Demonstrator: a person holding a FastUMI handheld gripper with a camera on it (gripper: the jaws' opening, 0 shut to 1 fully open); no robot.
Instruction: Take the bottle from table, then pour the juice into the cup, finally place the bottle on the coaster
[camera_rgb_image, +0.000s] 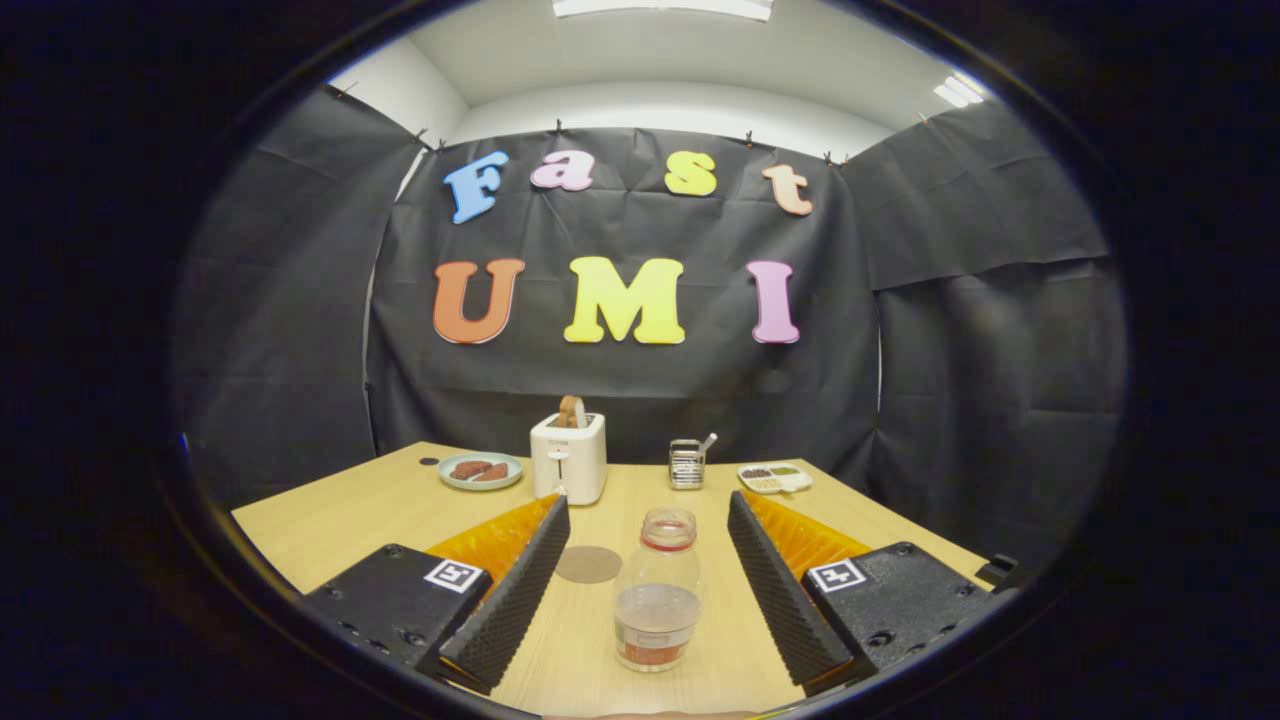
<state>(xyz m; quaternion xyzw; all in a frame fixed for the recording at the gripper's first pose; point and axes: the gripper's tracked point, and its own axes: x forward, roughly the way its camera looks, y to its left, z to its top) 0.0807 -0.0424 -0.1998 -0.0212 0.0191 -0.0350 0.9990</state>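
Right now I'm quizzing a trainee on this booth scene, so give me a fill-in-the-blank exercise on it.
1. The clear glass bottle stands ____ the gripper's open fingers.
2. The round brown coaster lies on the ____ wooden table.
3. The white toaster holds a slice of ____.

Missing words: between; light; bread

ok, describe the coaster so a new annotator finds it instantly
Start at the white toaster at the back of the wooden table. Come forward towards the open gripper: the coaster lies flat just inside its left finger, left of the clear bottle. It is a thin, brown, bare disc; the other round things are dishes holding food.
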